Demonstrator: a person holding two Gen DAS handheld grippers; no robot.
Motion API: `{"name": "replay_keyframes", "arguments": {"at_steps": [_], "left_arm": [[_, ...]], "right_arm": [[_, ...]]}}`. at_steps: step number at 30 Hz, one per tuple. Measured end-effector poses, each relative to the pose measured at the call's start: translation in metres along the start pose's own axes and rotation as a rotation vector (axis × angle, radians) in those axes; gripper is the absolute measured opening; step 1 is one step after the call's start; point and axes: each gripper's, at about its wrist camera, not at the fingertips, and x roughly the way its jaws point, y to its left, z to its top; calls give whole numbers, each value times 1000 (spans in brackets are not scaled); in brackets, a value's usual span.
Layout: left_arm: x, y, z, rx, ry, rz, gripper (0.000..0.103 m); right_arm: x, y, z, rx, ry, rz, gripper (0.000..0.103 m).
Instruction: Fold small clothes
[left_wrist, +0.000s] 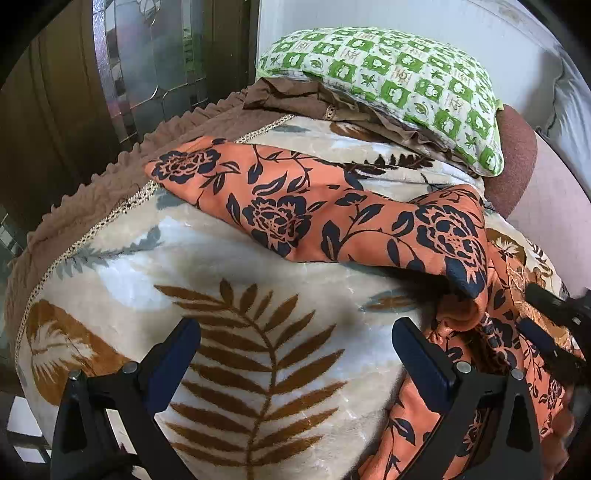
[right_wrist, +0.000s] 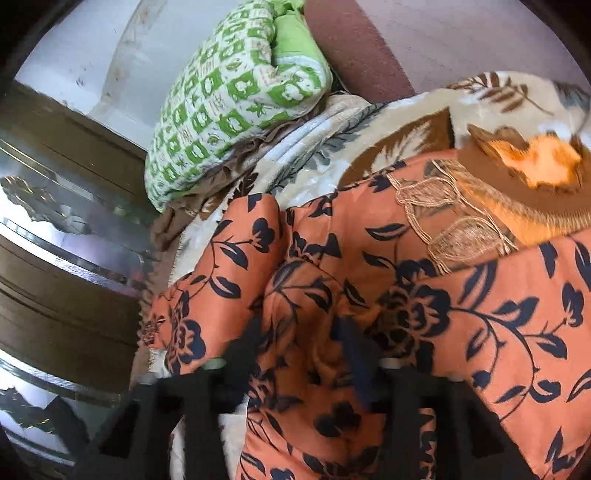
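An orange garment with dark blue flowers (left_wrist: 314, 214) lies on a cream leaf-print blanket (left_wrist: 236, 332); one sleeve stretches to the far left. My left gripper (left_wrist: 295, 332) is open and empty above the blanket, its right finger (left_wrist: 421, 350) beside the bunched cloth. The right gripper (left_wrist: 554, 328) shows at the right edge, on the garment. In the right wrist view the garment (right_wrist: 461, 314) fills the frame, with gold embroidery (right_wrist: 443, 221) at the neckline. My right gripper (right_wrist: 299, 354) is blurred, with cloth bunched between its fingers; the jaw gap is hard to read.
A green-and-white checked quilt (left_wrist: 399, 81) lies folded at the head of the bed, also in the right wrist view (right_wrist: 221, 92). A brown frilled bedspread edge (left_wrist: 122, 162) runs along the left. A wooden door with patterned glass (left_wrist: 155, 55) stands beyond it.
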Motion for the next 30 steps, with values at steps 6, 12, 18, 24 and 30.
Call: {"name": "replay_keyframes", "arguments": {"at_steps": [6, 12, 18, 24, 30], "left_arm": [[-8, -16, -4, 74, -44, -2, 103], [-13, -26, -10, 107, -83, 4, 103], [-21, -41, -16, 164, -165, 18, 103], [-24, -67, -28, 245, -212, 10, 103], [-48, -81, -51, 340, -316, -75, 103]], "right_arm": [[-65, -45, -12, 49, -156, -198, 63], [-118, -139, -26, 137, -181, -438, 60], [-157, -208, -20, 200, -235, -564, 19], [-169, -183, -9, 70, -143, -822, 4], [-265, -119, -80, -31, -312, -689, 9]]}}
